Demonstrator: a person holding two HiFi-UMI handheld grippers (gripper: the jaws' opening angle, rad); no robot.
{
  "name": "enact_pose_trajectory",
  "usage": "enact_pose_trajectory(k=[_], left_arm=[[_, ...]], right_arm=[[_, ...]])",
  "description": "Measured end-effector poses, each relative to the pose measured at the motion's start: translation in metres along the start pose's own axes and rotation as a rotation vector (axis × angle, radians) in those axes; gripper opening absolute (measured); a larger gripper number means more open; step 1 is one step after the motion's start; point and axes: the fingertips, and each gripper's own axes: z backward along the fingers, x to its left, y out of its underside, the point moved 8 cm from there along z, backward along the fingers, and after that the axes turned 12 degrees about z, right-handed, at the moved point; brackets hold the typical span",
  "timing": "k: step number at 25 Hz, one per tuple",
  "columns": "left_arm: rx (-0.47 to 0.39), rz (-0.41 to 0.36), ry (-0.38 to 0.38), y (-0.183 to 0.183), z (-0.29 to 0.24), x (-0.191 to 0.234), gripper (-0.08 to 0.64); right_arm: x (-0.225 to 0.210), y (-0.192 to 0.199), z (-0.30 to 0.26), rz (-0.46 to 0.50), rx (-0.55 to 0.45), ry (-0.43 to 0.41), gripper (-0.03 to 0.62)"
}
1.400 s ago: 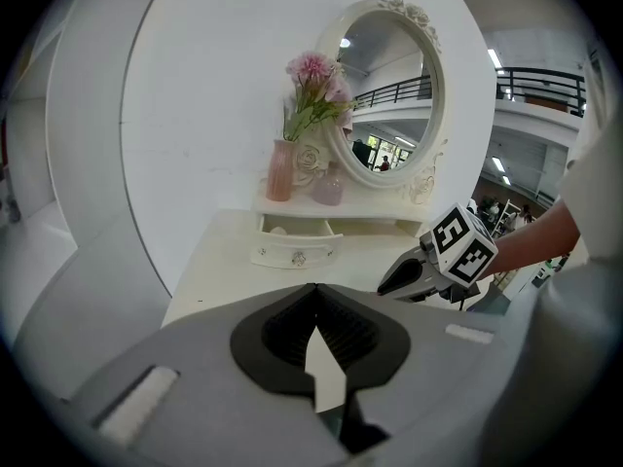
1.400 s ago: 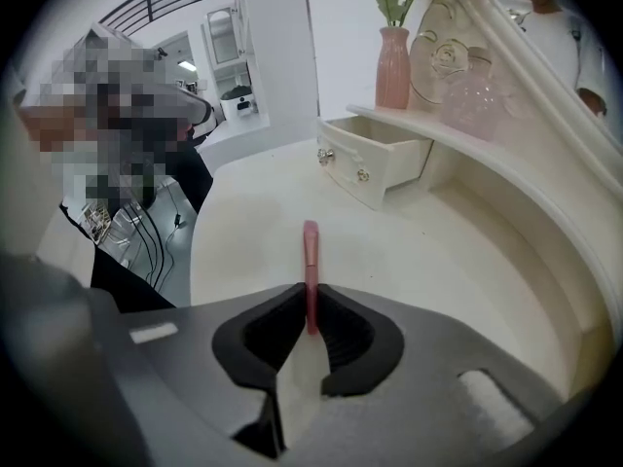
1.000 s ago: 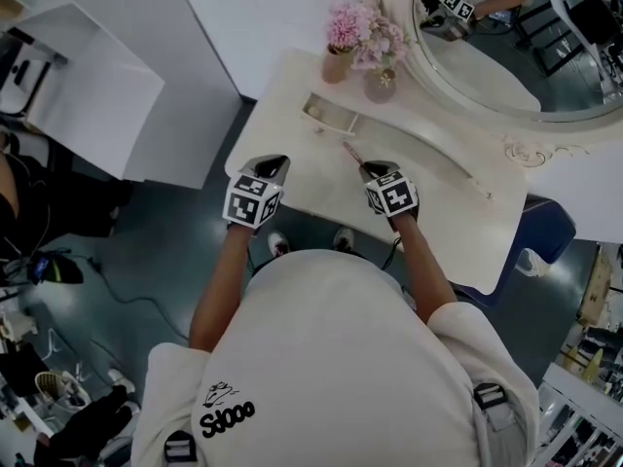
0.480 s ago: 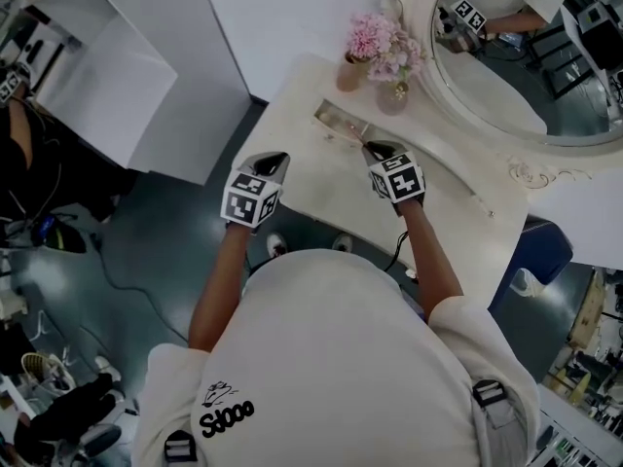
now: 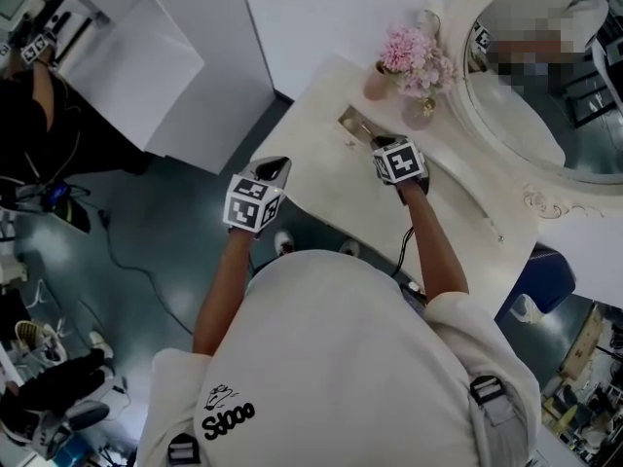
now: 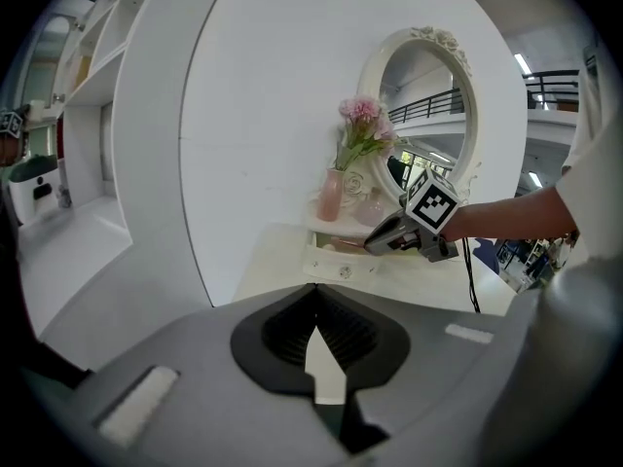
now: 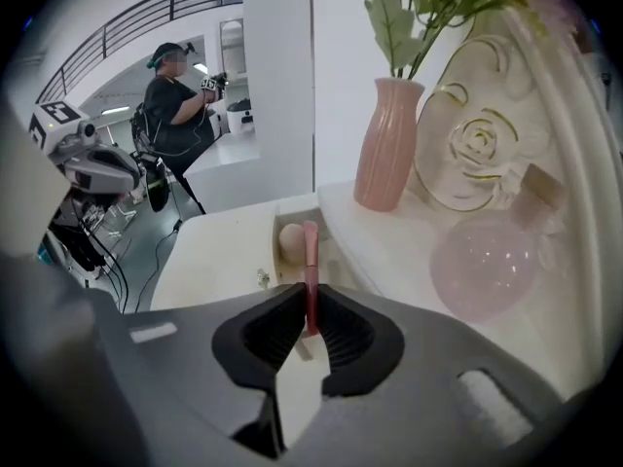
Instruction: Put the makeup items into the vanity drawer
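The left gripper (image 5: 275, 167) hangs over the near left edge of the bench (image 5: 329, 177). In the left gripper view its jaws are pressed together with nothing between them, and it points across the bench toward the drawer.

Further right, near the back of the bench, the small drawer (image 5: 351, 122) stands pulled open. A rounded beige sponge (image 7: 291, 238) lies inside it toward the left.

The right gripper (image 5: 382, 143) is just beside the drawer, reaching in from the person's side. Its jaws are clamped on a slim pink makeup stick (image 7: 311, 266), which they grip by its near end. The stick points straight ahead, and its far end is over the open drawer, just right of the sponge. Whether the stick touches the sponge or the drawer floor cannot be told.

Right of the drawer, on the raised back ledge, stands a ribbed pink vase (image 7: 387, 146) with pink flowers (image 5: 410, 49). A round glass vase (image 7: 484, 260) is close beside it. Behind them rises the oval mirror (image 5: 545, 105) in its white carved frame.

Far off on the left of the right gripper view, a person (image 7: 176, 113) in dark clothes stands on the floor, well apart from the bench.
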Motion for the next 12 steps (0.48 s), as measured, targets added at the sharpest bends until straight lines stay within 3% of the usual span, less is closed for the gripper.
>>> enact_pose_trajectory(k=[7,12], left_arm=[[0.002,0.034,-0.024,0.006,0.008,0.007,0.02],[-0.009,0.062,-0.009,0.006,0.005,0.009,0.02]], right_arm=[[-0.01,-0.008,-0.023,0.078,0.102,-0.033,0.043],[-0.008,-0.015,-0.025,0.076,0.078,-0.028,0.073]])
